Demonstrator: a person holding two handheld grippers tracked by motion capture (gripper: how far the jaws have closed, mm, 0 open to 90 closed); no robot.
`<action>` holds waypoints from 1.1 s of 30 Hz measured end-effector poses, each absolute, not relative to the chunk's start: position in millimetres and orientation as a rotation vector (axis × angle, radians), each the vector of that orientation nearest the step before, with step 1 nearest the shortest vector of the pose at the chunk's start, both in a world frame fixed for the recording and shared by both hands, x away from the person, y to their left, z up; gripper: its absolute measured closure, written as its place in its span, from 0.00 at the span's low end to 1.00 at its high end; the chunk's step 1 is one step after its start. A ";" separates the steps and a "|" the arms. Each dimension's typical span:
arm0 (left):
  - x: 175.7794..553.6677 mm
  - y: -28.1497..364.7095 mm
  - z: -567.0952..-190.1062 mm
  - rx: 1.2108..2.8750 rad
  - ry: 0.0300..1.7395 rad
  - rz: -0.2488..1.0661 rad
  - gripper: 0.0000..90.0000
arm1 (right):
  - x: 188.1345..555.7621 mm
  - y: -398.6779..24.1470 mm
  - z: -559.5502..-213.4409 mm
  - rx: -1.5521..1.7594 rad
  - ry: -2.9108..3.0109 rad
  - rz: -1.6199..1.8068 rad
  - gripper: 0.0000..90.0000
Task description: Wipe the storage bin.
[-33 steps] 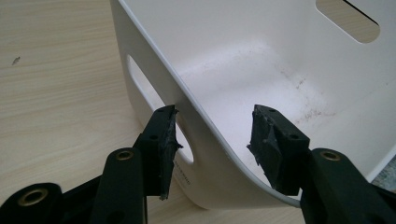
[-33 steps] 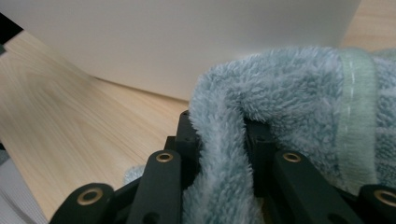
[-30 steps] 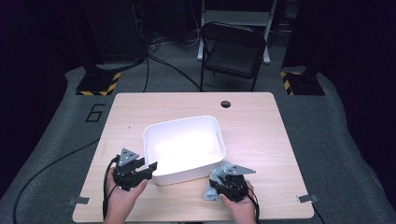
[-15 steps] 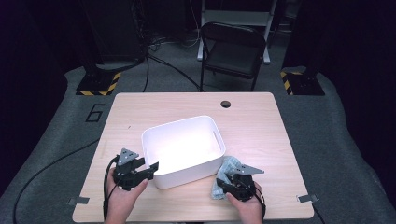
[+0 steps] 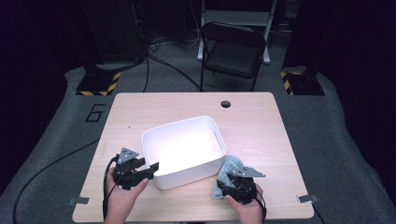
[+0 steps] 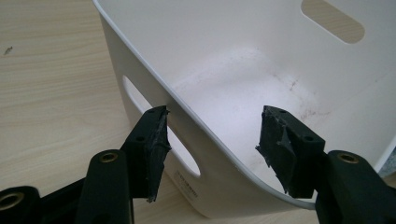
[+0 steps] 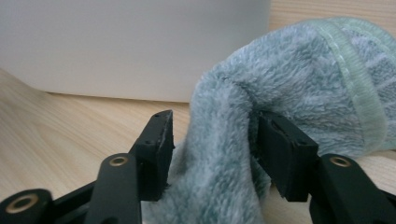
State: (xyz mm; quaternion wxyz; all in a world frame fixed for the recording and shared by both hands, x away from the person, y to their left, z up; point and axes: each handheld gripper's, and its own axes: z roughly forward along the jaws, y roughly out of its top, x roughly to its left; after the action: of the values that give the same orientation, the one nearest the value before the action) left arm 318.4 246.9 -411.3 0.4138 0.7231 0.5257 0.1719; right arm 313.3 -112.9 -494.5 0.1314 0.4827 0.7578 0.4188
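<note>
My left gripper (image 6: pixel 212 140) stands wide open astride the near left corner of the white bin (image 5: pixel 184 142), one jaw outside its wall, one inside, neither pressing; my right gripper (image 7: pixel 212 147) is half open with a fold of the green towel (image 7: pixel 299 88) between its jaws; the towel lies on the table (image 5: pixel 261 116) just beside the bin's near right corner.

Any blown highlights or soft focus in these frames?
High view: the white bin's interior is overexposed and the room behind is dark. Left gripper view: sharp, scuffs on the bin floor readable. Right gripper view: the green towel and the bin wall behind are slightly soft.
</note>
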 end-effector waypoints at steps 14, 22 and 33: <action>333.1 261.3 -407.9 1.797 1.260 0.525 0.48 | 307.7 -102.0 -508.0 1.359 2.210 1.124 0.52; 358.9 267.3 -408.9 1.806 1.202 0.589 0.48 | 311.7 -108.5 -511.0 1.362 2.216 1.167 0.67; 389.6 274.6 -415.4 1.837 1.178 0.557 0.55 | 312.8 -111.9 -508.8 1.382 2.204 1.197 0.71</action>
State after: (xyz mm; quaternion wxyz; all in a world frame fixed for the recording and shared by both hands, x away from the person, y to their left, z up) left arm 389.6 274.6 -415.4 0.4302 0.7363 0.4723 0.2231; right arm 312.8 -111.9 -508.8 0.1384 0.4780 0.7623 0.4138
